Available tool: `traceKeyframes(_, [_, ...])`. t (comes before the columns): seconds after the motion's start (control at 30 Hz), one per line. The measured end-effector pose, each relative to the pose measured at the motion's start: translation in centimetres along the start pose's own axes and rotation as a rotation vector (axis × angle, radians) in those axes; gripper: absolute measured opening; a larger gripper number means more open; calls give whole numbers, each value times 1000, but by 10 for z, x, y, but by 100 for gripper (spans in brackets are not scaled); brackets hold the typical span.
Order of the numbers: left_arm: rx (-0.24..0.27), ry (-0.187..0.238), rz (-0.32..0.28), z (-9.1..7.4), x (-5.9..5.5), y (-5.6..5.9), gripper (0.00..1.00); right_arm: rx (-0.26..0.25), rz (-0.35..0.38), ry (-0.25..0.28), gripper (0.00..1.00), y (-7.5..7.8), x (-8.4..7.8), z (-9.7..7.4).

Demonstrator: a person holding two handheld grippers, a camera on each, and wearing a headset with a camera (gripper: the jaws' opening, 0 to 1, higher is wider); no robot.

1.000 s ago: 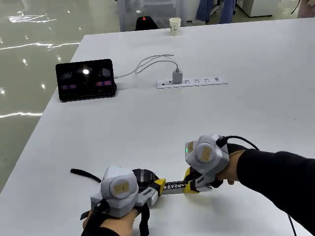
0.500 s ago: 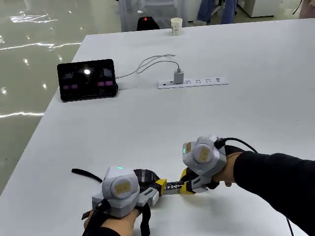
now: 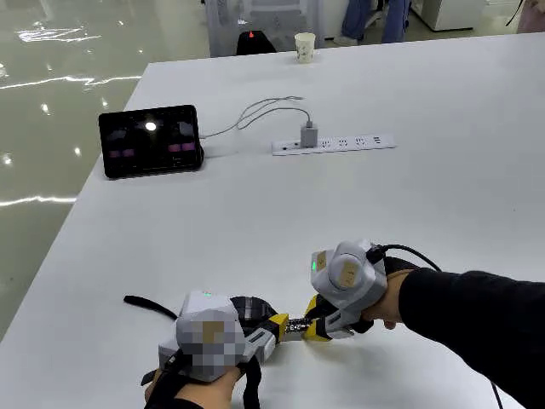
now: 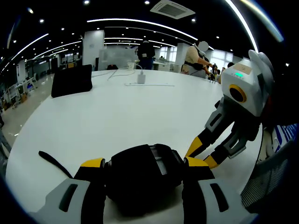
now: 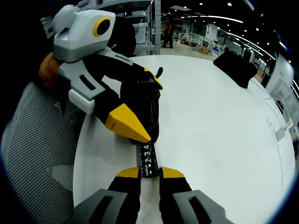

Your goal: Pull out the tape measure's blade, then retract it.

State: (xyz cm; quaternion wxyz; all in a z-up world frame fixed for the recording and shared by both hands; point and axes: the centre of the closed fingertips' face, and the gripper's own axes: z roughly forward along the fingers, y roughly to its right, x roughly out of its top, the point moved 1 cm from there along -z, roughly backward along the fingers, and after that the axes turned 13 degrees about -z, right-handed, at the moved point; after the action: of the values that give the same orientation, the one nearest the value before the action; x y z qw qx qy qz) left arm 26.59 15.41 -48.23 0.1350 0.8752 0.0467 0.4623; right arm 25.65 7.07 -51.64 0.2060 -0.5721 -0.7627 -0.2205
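A black tape measure lies on the white table, and my left gripper is shut on its case. In the head view the case sits at the bottom centre between the two grippers. A short length of marked blade runs out of the case toward my right gripper, which is shut on the blade's end. The right gripper stands close to the left gripper, with only a small stretch of blade between them. A black wrist strap trails left from the case.
A dark tablet stands at the far left of the table. A white power strip with a plugged charger and cable lies beyond the middle. A paper cup sits at the far edge. People stand in the background.
My right gripper has moved left toward the case with the blade's end in it, so the visible blade has grown shorter. The left gripper has stayed on the case.
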Motion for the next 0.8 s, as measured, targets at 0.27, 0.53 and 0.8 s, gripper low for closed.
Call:
traceKeyframes(0.27, [-1, 0, -2, 0, 0, 0, 61, -7, 8, 15, 11, 0, 6, 4])
traceKeyframes(0.53, [-1, 0, -5, 0, 0, 0, 61, -20, 15, 39, 11, 0, 10, 6])
traceKeyframes(0.8, [-4, 1, -9, 0, 0, 0, 61, -21, 11, 45, 11, 1, 15, 9])
